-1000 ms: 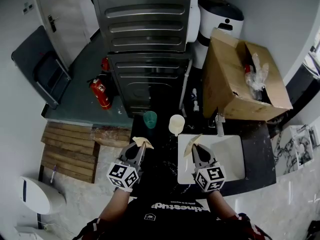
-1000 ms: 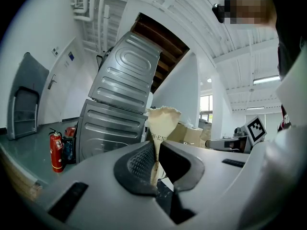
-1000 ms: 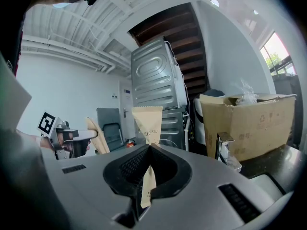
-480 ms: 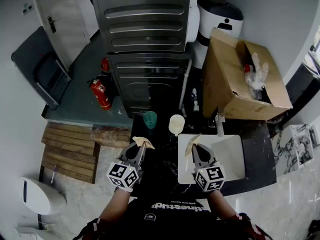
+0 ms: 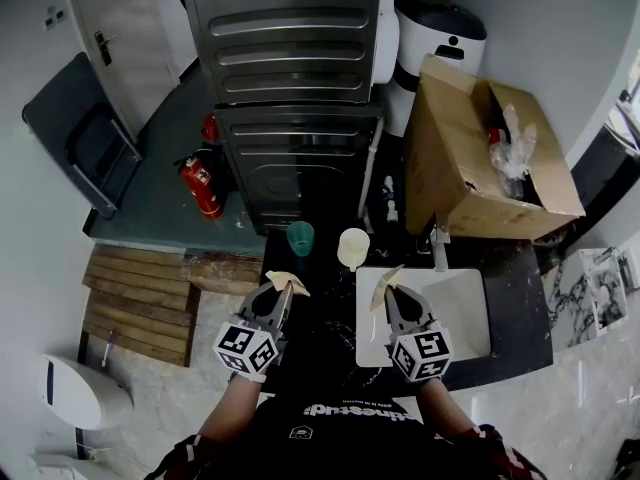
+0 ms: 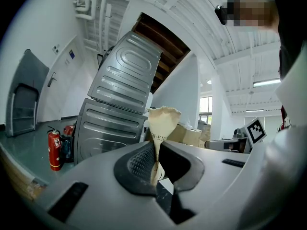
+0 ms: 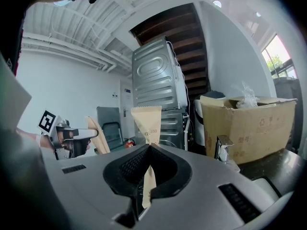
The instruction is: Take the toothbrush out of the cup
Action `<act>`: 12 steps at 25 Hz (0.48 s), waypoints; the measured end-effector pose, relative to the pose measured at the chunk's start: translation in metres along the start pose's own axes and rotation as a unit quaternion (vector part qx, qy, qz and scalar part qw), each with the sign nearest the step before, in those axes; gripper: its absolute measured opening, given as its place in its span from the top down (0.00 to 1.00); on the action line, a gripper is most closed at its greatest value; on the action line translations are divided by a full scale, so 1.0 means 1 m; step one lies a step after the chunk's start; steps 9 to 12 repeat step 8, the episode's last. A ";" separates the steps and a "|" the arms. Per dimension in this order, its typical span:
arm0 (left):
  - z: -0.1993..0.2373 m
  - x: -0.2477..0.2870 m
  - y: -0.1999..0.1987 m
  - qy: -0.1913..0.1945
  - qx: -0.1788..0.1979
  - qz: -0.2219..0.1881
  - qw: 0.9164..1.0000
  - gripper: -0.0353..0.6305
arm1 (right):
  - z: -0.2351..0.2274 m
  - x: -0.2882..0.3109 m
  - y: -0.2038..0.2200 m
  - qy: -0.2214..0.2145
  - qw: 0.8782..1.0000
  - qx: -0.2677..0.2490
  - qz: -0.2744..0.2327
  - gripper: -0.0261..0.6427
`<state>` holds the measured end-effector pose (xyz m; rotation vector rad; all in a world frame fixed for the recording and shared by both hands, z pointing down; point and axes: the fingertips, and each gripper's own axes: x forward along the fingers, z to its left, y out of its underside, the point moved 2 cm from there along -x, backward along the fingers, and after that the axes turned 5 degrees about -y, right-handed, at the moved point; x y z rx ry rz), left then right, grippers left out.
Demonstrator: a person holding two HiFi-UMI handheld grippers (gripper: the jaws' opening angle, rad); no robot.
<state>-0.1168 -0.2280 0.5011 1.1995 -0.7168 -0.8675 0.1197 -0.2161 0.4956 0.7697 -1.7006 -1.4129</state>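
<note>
- Grippers first: left gripper (image 5: pixel 284 290) is clamped on a tan paper packet (image 6: pixel 163 121), and right gripper (image 5: pixel 389 290) is pinched tight on a second paper packet (image 7: pixel 147 121).
- Green cup (image 5: pixel 300 237) and cream cup (image 5: pixel 352 247) stand just ahead, near each other; no toothbrush is visible from here.
- The toothbrush is likely light, stiff and slick, so I'd pinch the handle mid-shaft.

Contents of cream cup (image 5: pixel 352 249) indistinct
</note>
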 end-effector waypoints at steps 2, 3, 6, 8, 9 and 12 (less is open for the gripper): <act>0.000 0.000 -0.001 0.001 0.000 0.000 1.000 0.90 | 0.001 0.000 -0.001 0.000 1.000 -0.001 0.000 0.91; -0.001 0.000 -0.001 0.002 0.000 -0.001 1.000 0.90 | 0.001 0.000 -0.001 -0.001 1.000 -0.002 0.000 0.91; -0.002 0.000 -0.002 0.003 0.000 -0.001 1.000 0.90 | 0.002 0.000 -0.002 -0.001 1.000 -0.003 0.000 0.91; -0.001 0.000 -0.002 0.003 0.000 -0.001 1.000 0.90 | 0.003 0.001 -0.003 -0.002 1.000 -0.003 0.000 0.91; -0.001 0.000 -0.002 0.003 0.000 -0.001 1.000 0.90 | 0.003 0.001 -0.003 -0.002 1.000 -0.003 0.000 0.91; -0.001 0.000 -0.002 0.003 0.000 -0.001 1.000 0.90 | 0.003 0.001 -0.003 -0.002 1.000 -0.003 0.000 0.91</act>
